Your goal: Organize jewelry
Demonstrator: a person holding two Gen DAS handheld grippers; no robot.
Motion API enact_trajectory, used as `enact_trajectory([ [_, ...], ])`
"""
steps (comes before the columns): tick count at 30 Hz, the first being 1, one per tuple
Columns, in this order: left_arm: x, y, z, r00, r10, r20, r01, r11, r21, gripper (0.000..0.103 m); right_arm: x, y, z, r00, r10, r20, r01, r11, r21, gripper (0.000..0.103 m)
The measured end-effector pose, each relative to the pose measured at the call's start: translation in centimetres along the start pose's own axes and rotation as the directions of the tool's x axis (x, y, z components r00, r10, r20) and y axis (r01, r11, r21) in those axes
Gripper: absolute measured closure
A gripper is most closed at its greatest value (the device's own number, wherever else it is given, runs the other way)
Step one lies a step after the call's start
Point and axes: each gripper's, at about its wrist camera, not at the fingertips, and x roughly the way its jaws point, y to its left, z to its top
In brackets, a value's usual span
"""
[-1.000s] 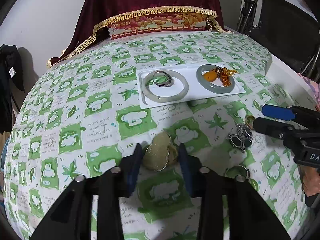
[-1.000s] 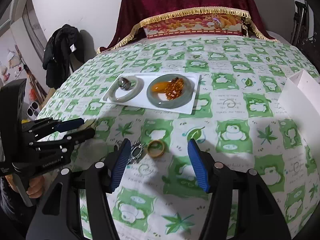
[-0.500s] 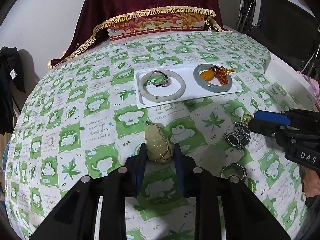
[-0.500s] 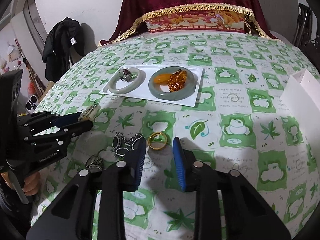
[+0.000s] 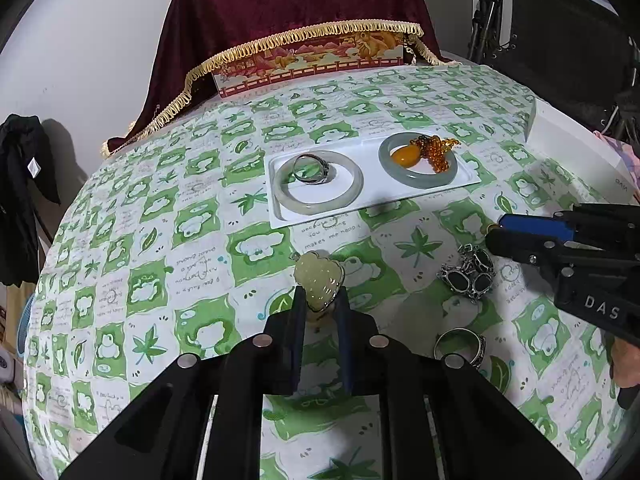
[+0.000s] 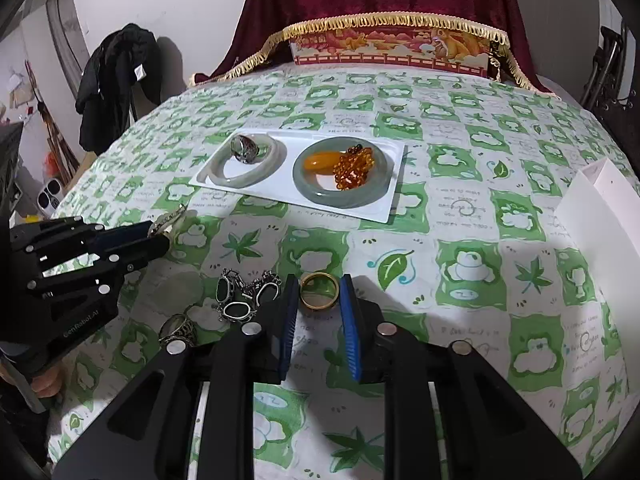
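My left gripper [image 5: 320,300] is shut on a pale yellow jade pendant [image 5: 319,280] and holds it a little above the tablecloth; it also shows in the right wrist view [image 6: 160,236]. My right gripper [image 6: 319,290] is shut on a gold ring [image 6: 319,290] that lies on the cloth. A white tray [image 6: 384,208] holds a pale jade bangle [image 6: 216,174] with a silver ring [image 6: 245,148] in it, and a green bangle [image 6: 304,184] with an amber pendant [image 6: 318,162] and amber beads [image 6: 354,168].
A black-stone silver bracelet [image 6: 240,296] and a carved silver ring [image 6: 178,330] lie left of my right gripper. A white box [image 6: 600,208] stands at the right. A red cloth-draped box [image 6: 392,48] stands at the back edge.
Both grippers closed: the left on the jade pendant, which now stands lifted between the fingers, and the right around the gold ring.
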Motion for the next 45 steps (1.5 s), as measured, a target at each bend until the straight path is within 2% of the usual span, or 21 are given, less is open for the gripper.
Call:
enact_trajectory([
  [12,-1.6,-0.1,0.3,0.996,0.041,0.075,-0.042,0.999,0.007,0.095,-2.0,0.9,0.0,0.995,0.0,0.1,0.005,0.999,-0.043,0.083],
  [25,-3.1,0.5,0.6,0.989,0.054,0.135,-0.051,0.998,-0.026,0.095,-3.3,0.6,0.2,0.988,0.009,0.154,-0.004,0.999,-0.032,0.083],
  [32,-4.4,2.6,0.9,0.983,0.037,0.181,-0.019,0.995,-0.096,0.095,-3.6,0.7,0.2,0.986,0.008,0.167,-0.004,1.0,-0.029,0.083],
  [39,-4.7,2.0,0.8,0.981,-0.019,0.194,0.035,0.997,-0.075,0.095,-4.0,0.8,0.1,0.984,0.014,0.178,-0.008,0.999,-0.034,0.083],
  [40,-4.4,2.0,0.7,0.983,-0.039,0.18,0.053,0.996,-0.073,0.094,-4.0,0.8,0.1,0.984,0.015,0.176,-0.01,0.999,-0.032,0.083],
  [41,-4.0,2.1,0.6,0.986,-0.07,0.153,0.082,0.994,-0.075,0.084,-4.0,0.9,0.1,0.985,0.014,0.175,-0.009,1.0,-0.03,0.083],
  [42,-3.5,2.1,0.4,0.988,-0.082,0.131,0.093,0.992,-0.083,0.062,-3.9,0.8,0.1,0.985,0.016,0.17,-0.011,1.0,-0.027,0.083],
  [43,-3.1,2.0,0.2,0.991,-0.065,0.117,0.075,0.993,-0.088,0.056,-3.9,0.8,0.1,0.986,0.017,0.167,-0.013,1.0,-0.026,0.083],
  [45,-2.8,1.8,0.0,0.992,-0.058,0.109,0.066,0.995,-0.071,0.056,-3.9,0.8,0.1,0.986,0.019,0.165,-0.015,1.0,-0.027,0.083],
])
